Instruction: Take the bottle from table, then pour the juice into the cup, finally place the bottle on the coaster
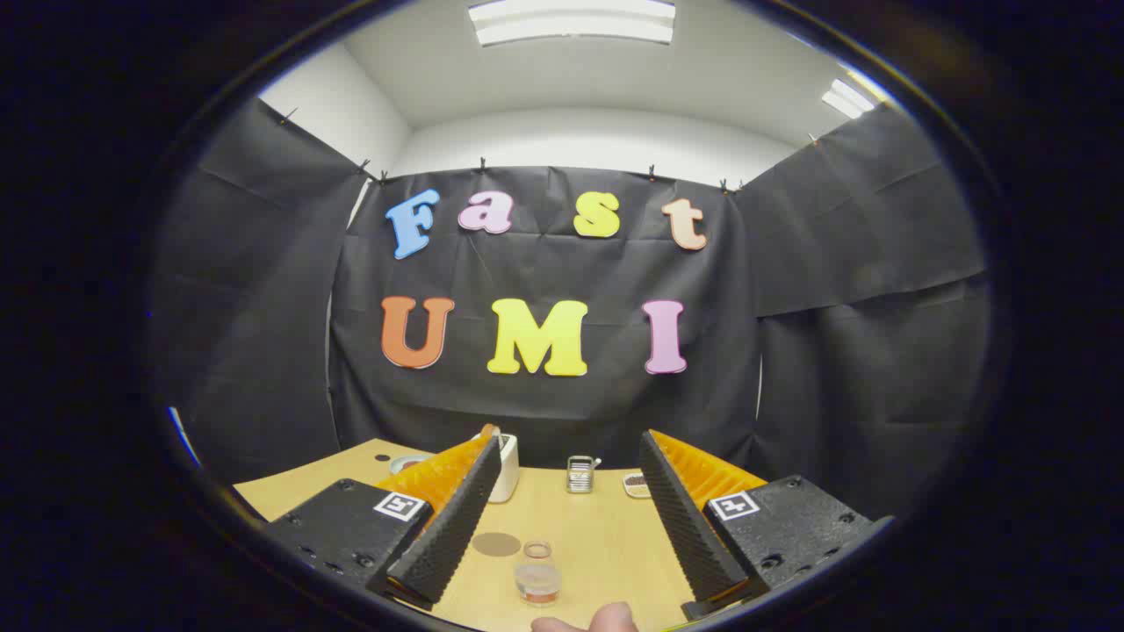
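1. The gripper (571,518) is seen held above a light wooden table (606,535), its two ribbed fingers (452,527) spread wide apart; nothing is gripped between them.
2. A small clear bottle (537,572) holding a shallow layer of reddish-brown juice is seen standing upright on the table, in the gap between the two fingers and touched by neither.
3. A round brown coaster (496,544) is seen lying flat on the table just beside the bottle, close to the left finger.
4. A white cup (507,470) is placed farther back on the table, partly hidden behind the tip of the left finger.
5. A small metal rack-like object (580,474) is seen standing beyond the fingers, near the table's far edge; what it is cannot be told exactly.
6. A small white dish (636,484) with dark contents is seen beside that object, next to the right finger's tip.
7. Fingertips of a person's hand (587,621) are seen just below the bottle.
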{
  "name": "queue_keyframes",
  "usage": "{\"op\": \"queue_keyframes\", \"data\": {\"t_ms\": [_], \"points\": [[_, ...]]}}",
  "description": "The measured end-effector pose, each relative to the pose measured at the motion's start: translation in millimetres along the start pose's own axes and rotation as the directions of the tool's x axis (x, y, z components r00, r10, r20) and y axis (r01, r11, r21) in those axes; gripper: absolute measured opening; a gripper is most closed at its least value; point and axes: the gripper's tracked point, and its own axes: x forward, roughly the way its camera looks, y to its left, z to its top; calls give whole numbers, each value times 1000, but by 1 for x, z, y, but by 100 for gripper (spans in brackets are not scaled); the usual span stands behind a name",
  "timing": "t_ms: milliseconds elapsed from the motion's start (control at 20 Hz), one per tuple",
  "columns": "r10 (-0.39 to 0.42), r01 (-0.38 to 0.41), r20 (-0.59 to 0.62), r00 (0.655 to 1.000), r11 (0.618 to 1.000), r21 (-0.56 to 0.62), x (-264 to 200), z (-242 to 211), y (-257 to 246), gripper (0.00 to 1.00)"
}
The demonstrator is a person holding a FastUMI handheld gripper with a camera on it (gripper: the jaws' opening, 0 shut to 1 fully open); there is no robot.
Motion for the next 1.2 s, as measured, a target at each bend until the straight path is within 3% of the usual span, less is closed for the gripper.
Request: {"op": "queue_keyframes", "data": {"t_ms": [1200], "points": [[2, -5, -68, 998, 999, -41, -44, -16, -8, 100]]}}
